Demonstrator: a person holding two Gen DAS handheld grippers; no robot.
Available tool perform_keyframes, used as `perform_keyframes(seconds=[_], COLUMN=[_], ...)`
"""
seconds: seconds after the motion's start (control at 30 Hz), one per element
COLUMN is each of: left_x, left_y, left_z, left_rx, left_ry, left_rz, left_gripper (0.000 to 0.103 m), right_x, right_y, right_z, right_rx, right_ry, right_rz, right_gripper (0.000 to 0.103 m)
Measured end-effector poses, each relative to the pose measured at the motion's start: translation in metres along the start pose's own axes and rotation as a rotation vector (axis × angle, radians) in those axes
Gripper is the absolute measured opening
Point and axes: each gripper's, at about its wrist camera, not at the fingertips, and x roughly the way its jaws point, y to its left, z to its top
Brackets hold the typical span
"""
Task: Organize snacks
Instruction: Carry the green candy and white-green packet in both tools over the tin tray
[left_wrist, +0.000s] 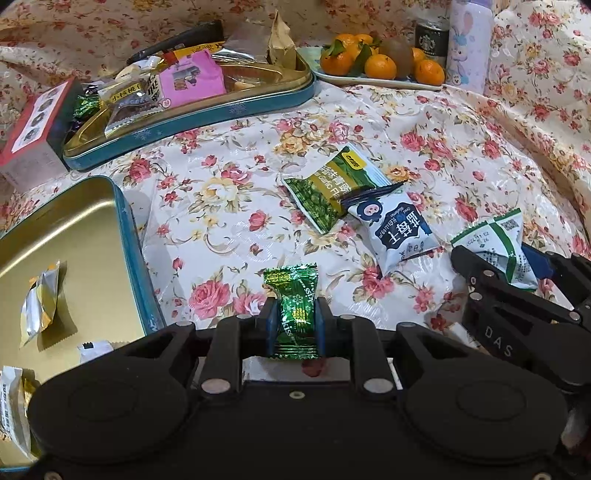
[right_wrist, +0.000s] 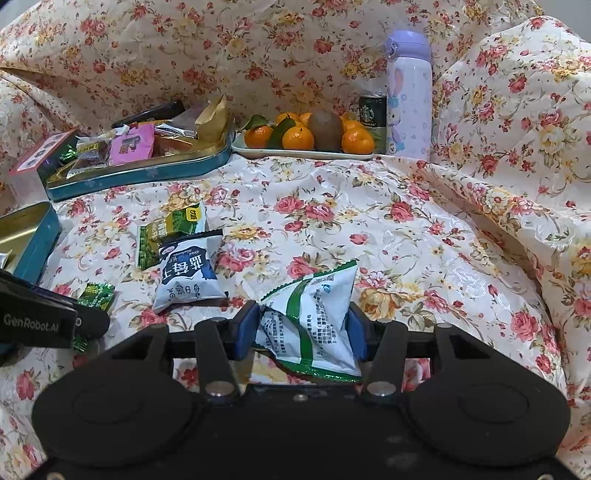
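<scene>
Floral tablecloth (right_wrist: 332, 206) is covering everything. Left gripper (left_wrist: 295, 321) is clamping a green foil candy (left_wrist: 293, 314) upright between its pads, just beside the open gold tin (left_wrist: 125, 236) that is holding a few wrappers. Right gripper (right_wrist: 304, 328) is straddling a white-and-green packet (right_wrist: 314, 317); jaws are wide and both pads are touching the pack's sides. Blue-white pouch (right_wrist: 188, 273) is overlapping a green pea bag (right_wrist: 166, 229) nearby. Full snack tin (right_wrist: 147, 166), tangerine plate (right_wrist: 306, 153) and purple bottle (right_wrist: 408, 99) are sitting at the back.
</scene>
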Motion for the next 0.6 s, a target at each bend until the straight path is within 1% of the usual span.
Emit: perform_keyframes(seconds=[0.17, 0.3, 0.37, 0.53, 0.6], left_x=[0.000, -0.001, -0.001, -0.002, -0.003], left_y=[0.000, 0.000, 0.000, 0.002, 0.005], left_z=[0.000, -0.002, -0.002, -0.003, -0.004], left_rx=[-0.001, 0.002, 0.002, -0.011, -0.023], left_ry=[-0.009, -0.019, -0.021, -0.026, -0.026], left_rz=[0.001, -0.001, -0.002, -0.012, -0.023], left_gripper=[0.027, 0.027, 0.027, 0.027, 0.026], right_x=[-0.004, -0.012, -0.016, -0.025, -0.028], right_y=[0.000, -0.005, -0.007, -0.005, -0.003], right_z=[0.001, -0.003, -0.007, -0.017, -0.020], right_rx=[0.002, 0.042, 0.059, 0.054, 0.045], right_ry=[0.027, 0.045, 0.048, 0.048, 0.045], right_rz=[0.010, 0.024, 0.025, 0.016, 0.011], right_gripper=[0.053, 0.053, 0.054, 0.054, 0.052])
